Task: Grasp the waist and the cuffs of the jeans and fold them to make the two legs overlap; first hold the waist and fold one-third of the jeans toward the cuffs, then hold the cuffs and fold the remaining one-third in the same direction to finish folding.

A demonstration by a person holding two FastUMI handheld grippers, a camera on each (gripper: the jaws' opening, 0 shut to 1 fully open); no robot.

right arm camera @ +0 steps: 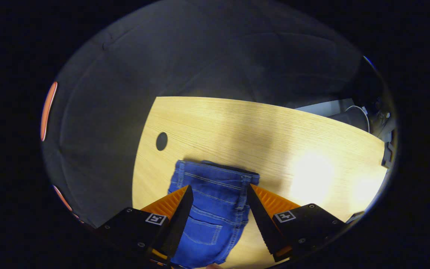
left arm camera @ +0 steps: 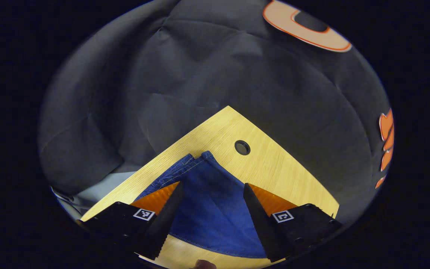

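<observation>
**Both grippers held apart above the jeans**

Left gripper (left arm camera: 212,188) is seen with its fingers spread wide, nothing clamped; between them, in the lower middle of the left gripper view, the cuffs (left arm camera: 194,158) lie flat on the wooden table (left arm camera: 274,168). The right gripper (right arm camera: 218,190) is likewise apart — the waist (right arm camera: 218,170) and a back pocket (right arm camera: 202,229) sit between its fingers in the lower middle of the right gripper view.

The legs appear already laid one over the other, so the waist fold is judged to be next. It is best done by pinching both layers at the waistband edge, lifting low, and carrying the waist toward the cuffs — edges kept square, no layer left behind.
</observation>
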